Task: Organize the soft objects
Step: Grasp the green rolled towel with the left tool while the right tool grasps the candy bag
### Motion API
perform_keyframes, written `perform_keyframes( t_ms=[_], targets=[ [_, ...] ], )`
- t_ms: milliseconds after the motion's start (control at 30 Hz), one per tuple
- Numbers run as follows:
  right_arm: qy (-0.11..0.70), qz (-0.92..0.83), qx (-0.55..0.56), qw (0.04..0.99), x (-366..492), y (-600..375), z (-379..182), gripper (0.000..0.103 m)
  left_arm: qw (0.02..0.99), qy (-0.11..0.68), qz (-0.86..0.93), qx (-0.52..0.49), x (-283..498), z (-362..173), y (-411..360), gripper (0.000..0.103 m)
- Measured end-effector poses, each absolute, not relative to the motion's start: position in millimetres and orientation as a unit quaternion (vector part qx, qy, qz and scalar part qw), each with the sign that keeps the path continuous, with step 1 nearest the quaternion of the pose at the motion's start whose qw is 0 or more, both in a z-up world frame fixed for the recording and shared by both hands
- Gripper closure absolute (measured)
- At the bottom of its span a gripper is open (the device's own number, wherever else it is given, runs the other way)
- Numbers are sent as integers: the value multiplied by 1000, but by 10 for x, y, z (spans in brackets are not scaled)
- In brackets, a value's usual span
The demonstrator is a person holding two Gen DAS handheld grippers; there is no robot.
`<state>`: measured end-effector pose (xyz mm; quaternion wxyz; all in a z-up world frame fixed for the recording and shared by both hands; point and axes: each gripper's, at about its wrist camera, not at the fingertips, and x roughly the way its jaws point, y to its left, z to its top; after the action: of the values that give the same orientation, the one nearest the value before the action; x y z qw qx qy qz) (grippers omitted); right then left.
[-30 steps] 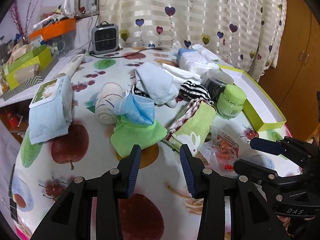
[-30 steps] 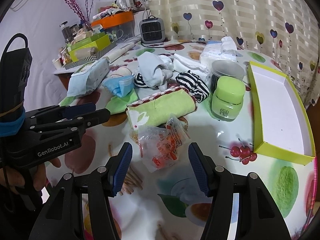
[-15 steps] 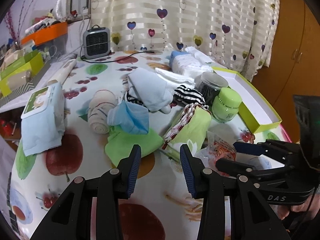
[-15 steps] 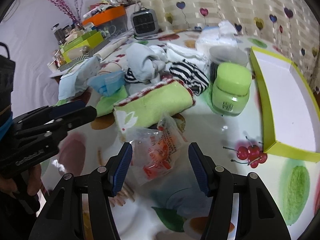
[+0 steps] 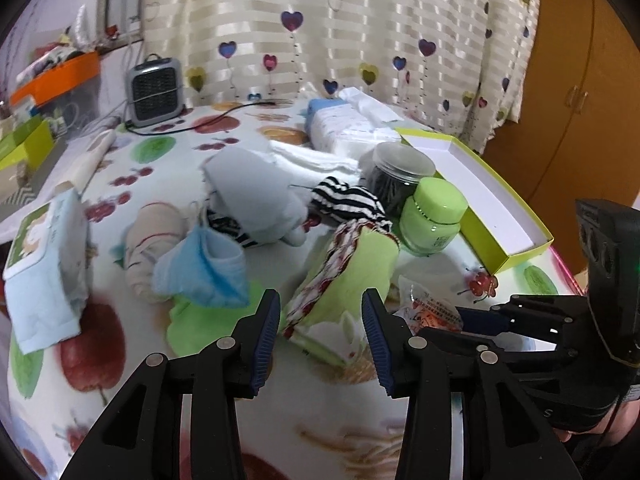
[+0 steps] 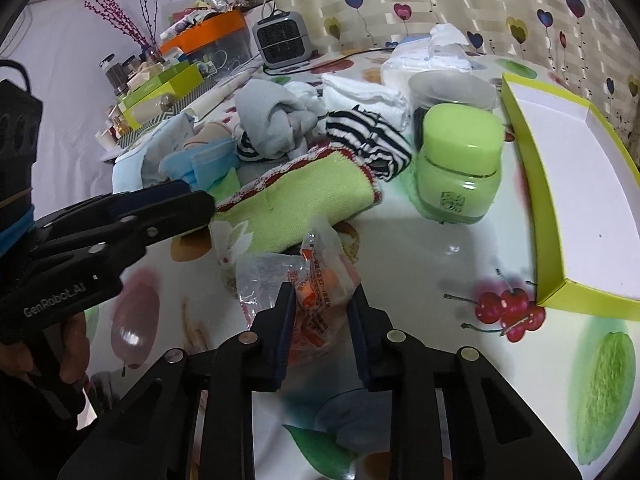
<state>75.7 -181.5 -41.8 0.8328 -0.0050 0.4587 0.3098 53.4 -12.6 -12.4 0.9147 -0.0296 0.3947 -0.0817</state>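
Now the crinkly snack packet (image 6: 320, 300) lies on the fruit-print desk (image 6: 460, 248), just in front of the rolled green towel (image 6: 296, 204). Right gripper (image 6: 321, 312) has its fingers narrowed around the packet, pads at both sides. Left gripper (image 5: 320, 316) hovers with fingers wide, the towel's end (image 5: 348, 280) between them. Green jar (image 6: 460, 168) and yellow-green box (image 6: 568, 184) sit to the right.

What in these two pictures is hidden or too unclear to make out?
- Printing on the plastic packet, right wrist view: crumpled, too small to read.
- Near end of the green towel, left wrist view: behind the left gripper fingers.
- Dark jar, right wrist view: mostly behind the green jar.
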Motion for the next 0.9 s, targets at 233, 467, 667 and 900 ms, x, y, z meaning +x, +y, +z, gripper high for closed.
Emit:
perform_keyframes(
  t_ms=[233,467,667,900],
  targets=[
    [448,295,9,844,761,-1985,-336,76,909,403,-108,-14,746,-188,-262,58],
    [442,282,17,851,782,-2096,-295,76,898,423,-122,17,898,-335,-400,51],
    [444,272,24,854,807,-2168,-298,76,894,428,-125,41,930,-397,-484,51],
    [439,267,27,858,802,-2227,-268,76,895,424,-124,60,859,-420,-521,60]
  ],
)
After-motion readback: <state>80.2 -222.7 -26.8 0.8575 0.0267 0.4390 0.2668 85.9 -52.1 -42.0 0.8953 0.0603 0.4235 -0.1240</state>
